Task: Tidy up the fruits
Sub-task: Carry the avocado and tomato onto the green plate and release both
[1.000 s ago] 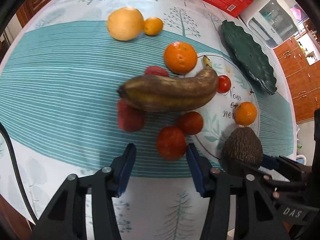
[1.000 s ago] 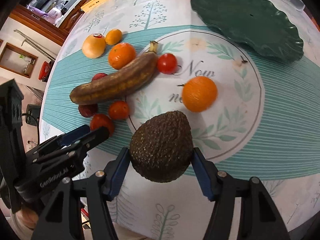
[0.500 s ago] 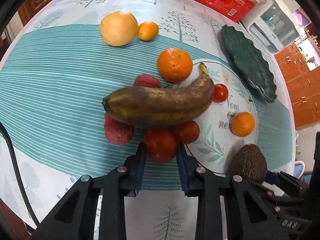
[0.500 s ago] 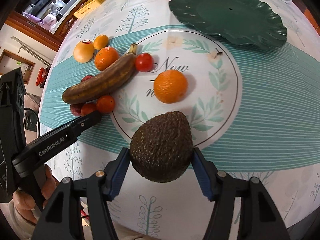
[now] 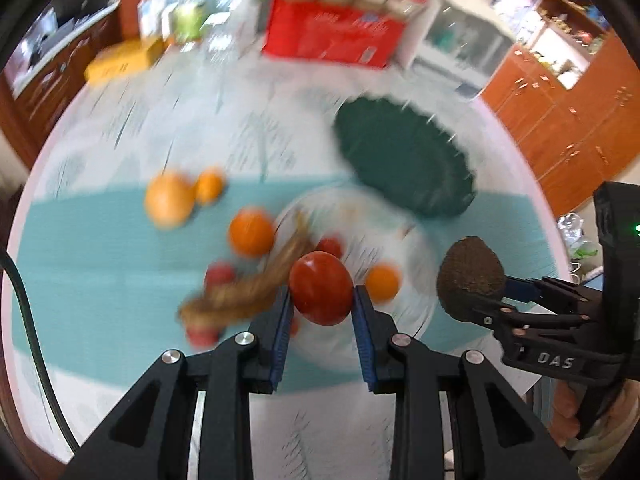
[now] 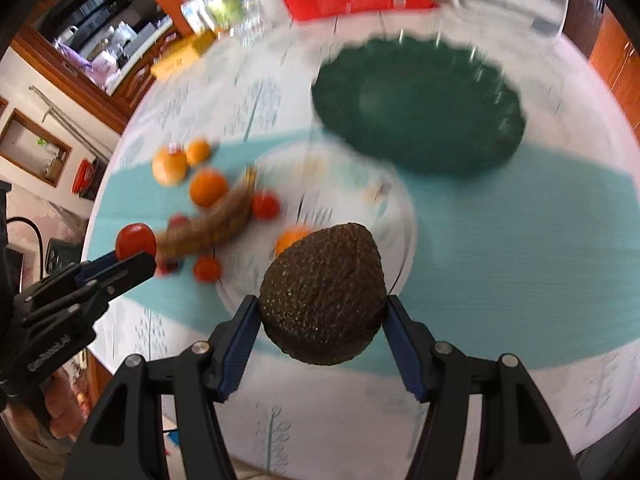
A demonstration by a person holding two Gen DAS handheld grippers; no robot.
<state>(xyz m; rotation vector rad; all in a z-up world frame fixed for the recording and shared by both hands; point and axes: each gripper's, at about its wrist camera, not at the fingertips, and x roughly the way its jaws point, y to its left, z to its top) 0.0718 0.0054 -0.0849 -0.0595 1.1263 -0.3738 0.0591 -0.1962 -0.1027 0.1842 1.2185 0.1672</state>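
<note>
My left gripper [image 5: 321, 305] is shut on a red tomato [image 5: 321, 292] and holds it above the table; it also shows in the right wrist view [image 6: 135, 241]. My right gripper [image 6: 322, 312] is shut on a dark avocado [image 6: 324, 294], also lifted; the avocado shows in the left wrist view [image 5: 470, 280]. A green scalloped plate [image 6: 420, 104] lies empty at the far right [image 5: 404, 160]. A brown banana [image 6: 212, 226], oranges [image 6: 208, 188] and small tomatoes [image 6: 265, 205] lie on the cloth, blurred.
A red box [image 5: 336, 36] and a white container [image 5: 452, 36] stand at the table's far side. A yellow box [image 5: 120, 62] lies at the far left. Wooden cabinets [image 5: 560, 128] stand to the right. The round table's near edge is close below both grippers.
My left gripper closed on the red tomato and lifted it. Both grippers rose and tilted up, so the view now reaches the table's far side. The avocado stays gripped.
</note>
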